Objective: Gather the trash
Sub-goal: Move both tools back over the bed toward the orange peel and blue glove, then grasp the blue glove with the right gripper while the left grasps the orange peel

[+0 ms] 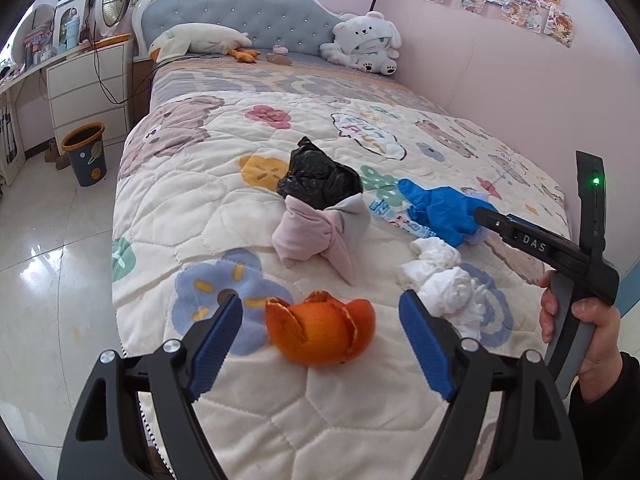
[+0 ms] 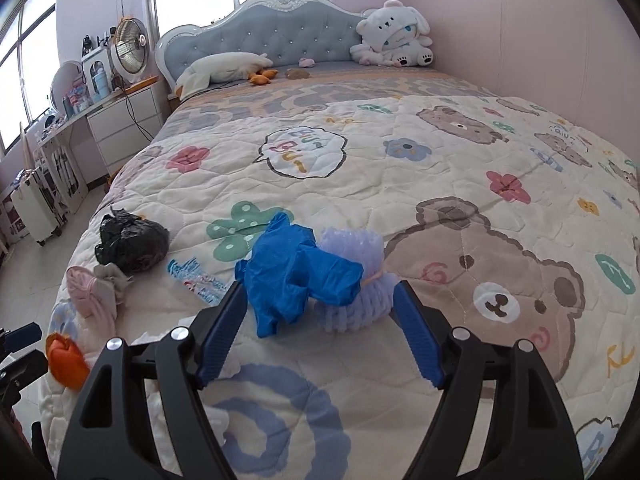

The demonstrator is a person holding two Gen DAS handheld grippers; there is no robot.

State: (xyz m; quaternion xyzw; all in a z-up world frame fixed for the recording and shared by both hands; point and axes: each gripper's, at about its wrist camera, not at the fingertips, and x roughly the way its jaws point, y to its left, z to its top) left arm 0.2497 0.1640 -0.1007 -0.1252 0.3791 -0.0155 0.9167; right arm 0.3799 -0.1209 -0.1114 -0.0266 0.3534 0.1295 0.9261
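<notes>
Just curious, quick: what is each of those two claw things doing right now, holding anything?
Left gripper: open, empty, orange peel between its fingers.
Right gripper: open, empty, blue glove ahead.

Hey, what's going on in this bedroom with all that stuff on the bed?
A person holds a two-finger gripper in each hand over the quilted cartoon bedspread, clearing trash. The left gripper is open around a hollow orange peel, not yet pinching it. The right gripper is open, facing a crumpled blue disposable glove lying against a pale purple foam net sleeve. A black plastic bag, a pink-grey cloth bundle and white crumpled tissues lie untouched. A dark blue bin stands on the floor.
</notes>
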